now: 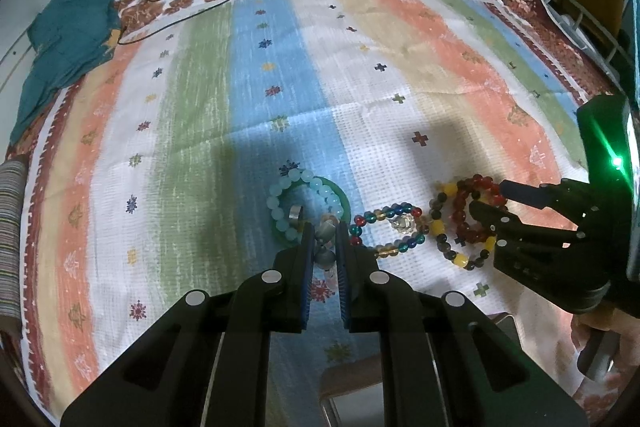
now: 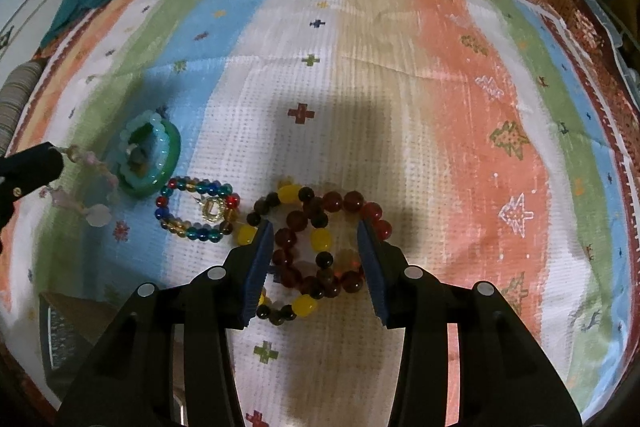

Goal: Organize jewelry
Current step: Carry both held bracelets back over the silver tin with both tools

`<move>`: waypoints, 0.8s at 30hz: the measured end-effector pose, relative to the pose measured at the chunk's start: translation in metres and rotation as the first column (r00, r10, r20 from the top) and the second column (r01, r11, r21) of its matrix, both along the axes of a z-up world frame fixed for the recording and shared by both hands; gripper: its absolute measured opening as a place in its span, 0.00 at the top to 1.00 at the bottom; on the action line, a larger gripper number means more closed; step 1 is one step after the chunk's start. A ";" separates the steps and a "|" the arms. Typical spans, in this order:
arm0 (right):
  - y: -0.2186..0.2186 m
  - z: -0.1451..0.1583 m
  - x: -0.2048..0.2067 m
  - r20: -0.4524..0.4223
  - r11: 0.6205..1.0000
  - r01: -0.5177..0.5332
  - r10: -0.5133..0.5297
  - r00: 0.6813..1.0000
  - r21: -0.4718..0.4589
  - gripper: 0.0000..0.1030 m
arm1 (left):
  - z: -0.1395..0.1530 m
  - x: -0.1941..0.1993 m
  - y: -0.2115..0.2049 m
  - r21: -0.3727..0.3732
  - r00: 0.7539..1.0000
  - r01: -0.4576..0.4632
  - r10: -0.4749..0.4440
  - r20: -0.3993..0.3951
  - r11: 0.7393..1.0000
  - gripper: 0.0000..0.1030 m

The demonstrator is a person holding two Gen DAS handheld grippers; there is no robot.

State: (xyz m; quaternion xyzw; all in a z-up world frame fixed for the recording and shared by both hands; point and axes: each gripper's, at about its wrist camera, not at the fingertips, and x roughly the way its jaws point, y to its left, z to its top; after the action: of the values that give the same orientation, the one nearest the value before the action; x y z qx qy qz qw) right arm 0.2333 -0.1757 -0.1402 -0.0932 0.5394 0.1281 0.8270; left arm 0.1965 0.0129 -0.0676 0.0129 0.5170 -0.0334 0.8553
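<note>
Inside green bangle (image 1: pixel 345 201), pale bead bracelet (image 1: pixel 280 201), metal ring (image 1: pixel 295 214)

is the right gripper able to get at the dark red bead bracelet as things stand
Probably yes: the right gripper is open, jaws straddling the dark red bead bracelet, though the yellow-and-dark bead bracelet overlaps it.

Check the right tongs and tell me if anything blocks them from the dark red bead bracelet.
Nothing visible does. The right tongs are open, their pads on either side of the dark red bead bracelet. The yellow-and-dark bead bracelet lies tangled across it in the same gap, so closing may catch both.
</note>
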 end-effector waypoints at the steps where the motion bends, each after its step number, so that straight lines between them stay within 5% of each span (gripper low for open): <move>1: 0.001 -0.002 0.001 -0.002 1.000 -0.001 0.001 1.000 -0.006 0.58 | 0.000 0.000 0.001 0.000 1.000 0.000 0.000 -0.001 1.000 0.90; 7: 0.001 -0.012 0.004 -0.025 1.000 -0.003 0.003 1.000 -0.011 0.58 | -0.002 0.001 0.002 0.001 1.000 0.001 -0.001 -0.005 1.000 0.90; 14: 0.004 -0.017 0.004 -0.045 1.000 -0.017 0.017 0.999 -0.009 0.88 | -0.002 0.002 0.002 0.002 1.000 0.003 -0.003 -0.005 1.000 0.90; 24: -0.001 -0.009 0.001 -0.011 1.000 -0.002 0.002 1.000 0.006 0.88 | -0.002 0.000 0.003 -0.002 1.000 0.002 -0.002 0.001 1.000 0.90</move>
State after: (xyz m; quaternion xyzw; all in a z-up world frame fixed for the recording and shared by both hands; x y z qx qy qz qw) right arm 0.2341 -0.1768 -0.1487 -0.0905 0.5433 0.1309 0.8243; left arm 0.1962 0.0156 -0.0697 0.0127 0.5163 -0.0349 0.8556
